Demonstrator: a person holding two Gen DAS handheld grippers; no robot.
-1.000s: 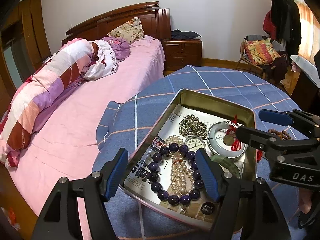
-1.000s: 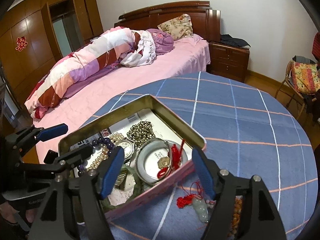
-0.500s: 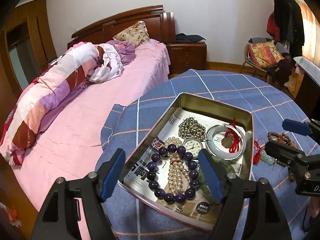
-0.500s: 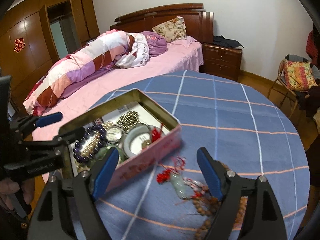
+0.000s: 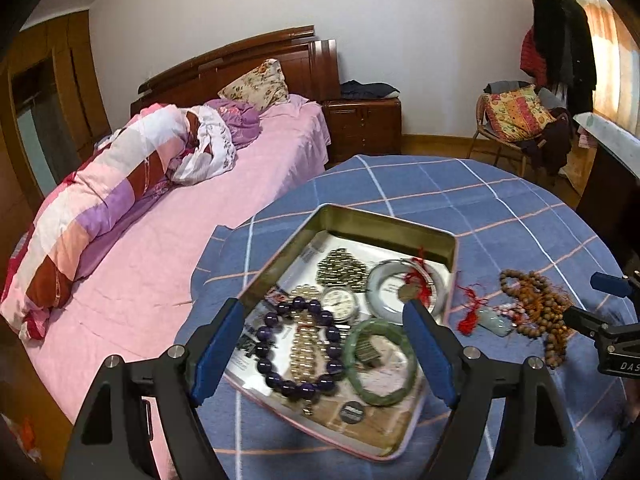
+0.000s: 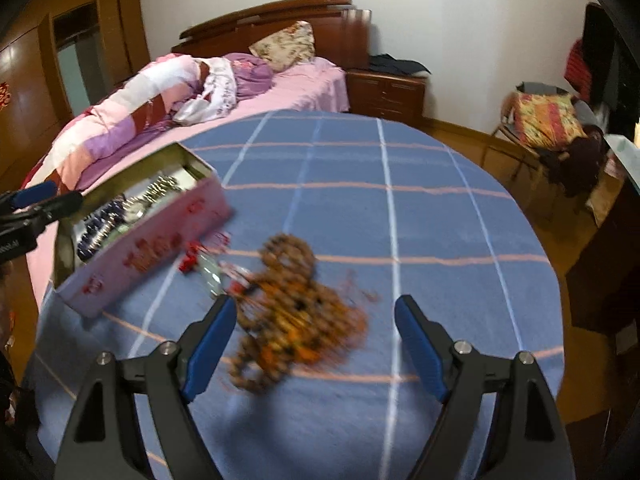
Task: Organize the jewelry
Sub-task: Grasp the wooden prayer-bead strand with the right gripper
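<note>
An open metal tin [image 5: 384,224] with pink outer walls [image 6: 160,240] lies on the blue checked tablecloth. It holds a purple bead bracelet [image 5: 298,388], pearls [image 5: 304,340], a watch [image 5: 340,300], a white bangle [image 5: 376,284], a green bangle [image 5: 380,362] and a metal bead chain [image 5: 340,270]. My left gripper [image 5: 322,306] hovers above the tin's near end, jaws opening, nothing between them. Right of the tin lie a heap of brown wooden beads [image 6: 296,312] and a pale pendant with a red tassel [image 5: 494,320]. My right gripper [image 6: 316,300] hangs open just above the heap, blurred.
The round table's edge [image 6: 532,240] curves close on the right, with a dark cabinet [image 6: 600,272] beyond it. A pink bed [image 5: 180,240] with a rolled quilt lies left of the table. A wooden nightstand [image 5: 364,128] and a chair with cushions [image 5: 516,120] stand by the far wall.
My right gripper has swung right, from over the tin to above the brown beads. The left gripper drew back a little and its jaws widened, uncovering the green bangle.
</note>
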